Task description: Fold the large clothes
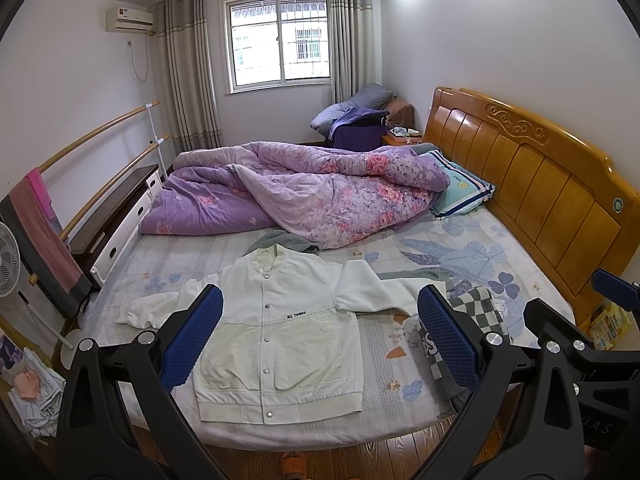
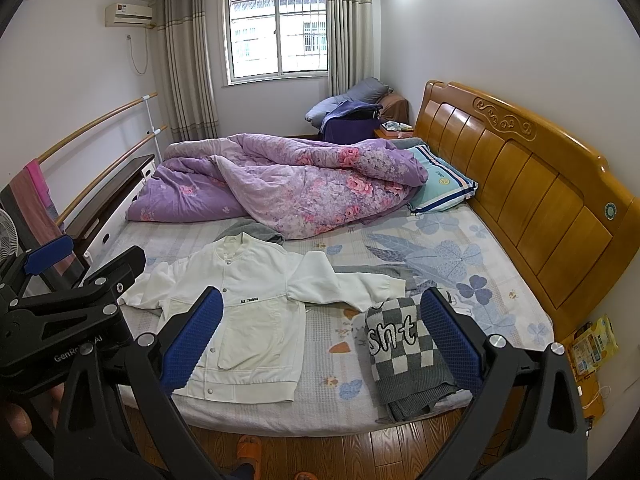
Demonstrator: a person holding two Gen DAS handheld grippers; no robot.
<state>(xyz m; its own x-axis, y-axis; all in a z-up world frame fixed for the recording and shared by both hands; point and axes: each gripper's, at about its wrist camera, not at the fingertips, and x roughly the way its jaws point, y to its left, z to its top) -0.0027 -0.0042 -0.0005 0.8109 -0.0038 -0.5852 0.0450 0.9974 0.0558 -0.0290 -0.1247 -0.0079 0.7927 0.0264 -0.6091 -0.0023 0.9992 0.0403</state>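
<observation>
A white snap-button jacket [image 1: 280, 320] lies flat and face up on the bed sheet [image 1: 460, 256], sleeves spread to both sides, hem toward me. In the right wrist view the same jacket [image 2: 248, 312] sits left of centre. My left gripper [image 1: 320, 336] hangs open in front of the jacket, above the near bed edge, with nothing between its blue pads [image 1: 192, 336]. My right gripper [image 2: 322, 340] is open too and holds nothing, hovering between the jacket and a folded grey-and-white checked sweater [image 2: 404, 356]. Neither gripper touches cloth.
A crumpled purple floral quilt [image 1: 304, 188] and a striped pillow [image 1: 460, 192] fill the far half of the bed, against a wooden headboard [image 1: 540, 184]. Grey cloth [image 1: 280, 240] peeks out behind the jacket collar. Orange slippers [image 2: 248, 450] stand on the wood floor.
</observation>
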